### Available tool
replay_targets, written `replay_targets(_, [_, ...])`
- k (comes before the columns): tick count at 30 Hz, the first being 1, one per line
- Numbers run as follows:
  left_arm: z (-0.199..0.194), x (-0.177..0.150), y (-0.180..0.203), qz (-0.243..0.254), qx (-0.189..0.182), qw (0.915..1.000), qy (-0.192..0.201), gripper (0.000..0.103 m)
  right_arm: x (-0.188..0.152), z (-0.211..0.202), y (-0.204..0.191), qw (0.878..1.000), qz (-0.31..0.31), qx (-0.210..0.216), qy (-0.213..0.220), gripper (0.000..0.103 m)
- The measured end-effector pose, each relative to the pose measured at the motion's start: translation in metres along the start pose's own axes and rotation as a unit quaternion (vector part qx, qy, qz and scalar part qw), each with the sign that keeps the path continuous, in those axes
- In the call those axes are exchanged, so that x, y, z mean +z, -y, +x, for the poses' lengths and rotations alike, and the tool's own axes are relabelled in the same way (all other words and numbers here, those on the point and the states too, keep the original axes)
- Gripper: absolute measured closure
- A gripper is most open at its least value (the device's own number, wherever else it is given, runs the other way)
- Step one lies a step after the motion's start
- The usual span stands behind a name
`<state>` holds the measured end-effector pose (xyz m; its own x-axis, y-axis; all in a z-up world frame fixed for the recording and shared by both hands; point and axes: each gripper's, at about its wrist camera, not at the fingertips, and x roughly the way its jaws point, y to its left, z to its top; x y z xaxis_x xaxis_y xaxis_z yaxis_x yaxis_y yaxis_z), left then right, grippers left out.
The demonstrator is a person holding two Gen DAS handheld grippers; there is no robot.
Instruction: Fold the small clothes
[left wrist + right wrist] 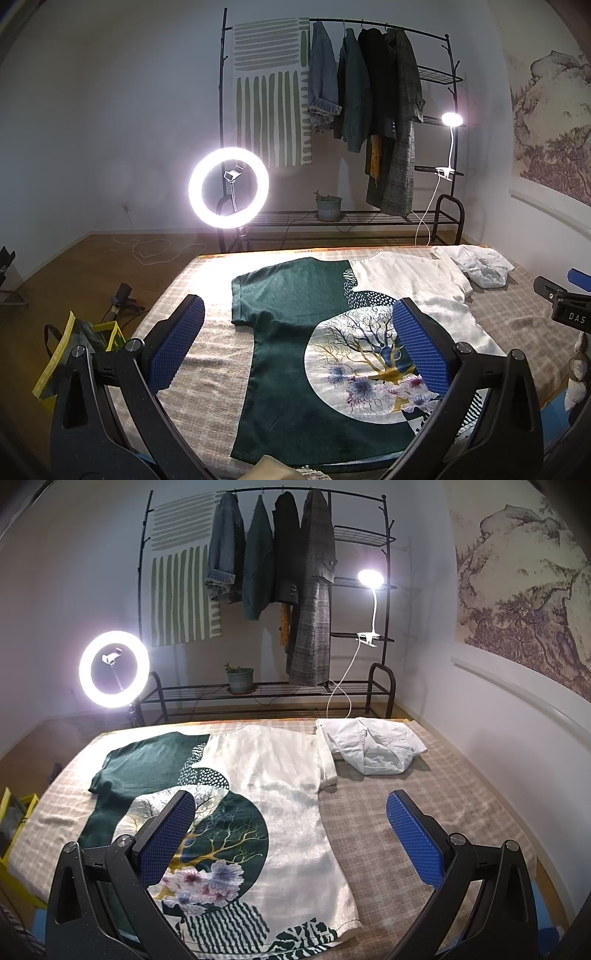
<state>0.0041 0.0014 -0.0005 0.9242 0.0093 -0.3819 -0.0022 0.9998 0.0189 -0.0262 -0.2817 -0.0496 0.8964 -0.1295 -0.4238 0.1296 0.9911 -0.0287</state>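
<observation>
A green and white T-shirt [295,350] with a tree and flower print lies spread flat on the checked bed cover [207,354]; it also shows in the right wrist view [280,797]. My left gripper [299,345] is open and empty, hovering above the shirt's near middle. My right gripper [291,838] is open and empty, above the shirt's right half near the hem. A crumpled white garment [373,746] lies at the bed's far right corner, also seen in the left wrist view [480,267].
A lit ring light [229,187] stands left of the bed's far end. A clothes rack [369,110] with hanging coats, a clip lamp [451,120] and a plant pot [328,208] lines the far wall. A yellow-edged bag [74,350] sits on the floor left.
</observation>
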Motion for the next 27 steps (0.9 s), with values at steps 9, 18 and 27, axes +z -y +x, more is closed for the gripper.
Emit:
replay_targets(9, [0.0004,-0.0001,-0.0002,0.000,-0.001,1.0000,-0.001,0.000,0.0000,0.0005,-0.0006,1.000,0.000,0.001,0.000,0.000])
replay_targets(18, [0.0003,-0.0009,0.0000,0.000,0.000,1.0000,0.000,0.000,0.0002,0.0006,-0.0010,1.000,0.002,0.001,0.000,0.000])
replay_targets(27, [0.0005,-0.0008,-0.0002,0.000,0.000,1.0000,0.000,0.000,0.0001,-0.0003,-0.0028,1.000,-0.001,-0.001,0.000,0.000])
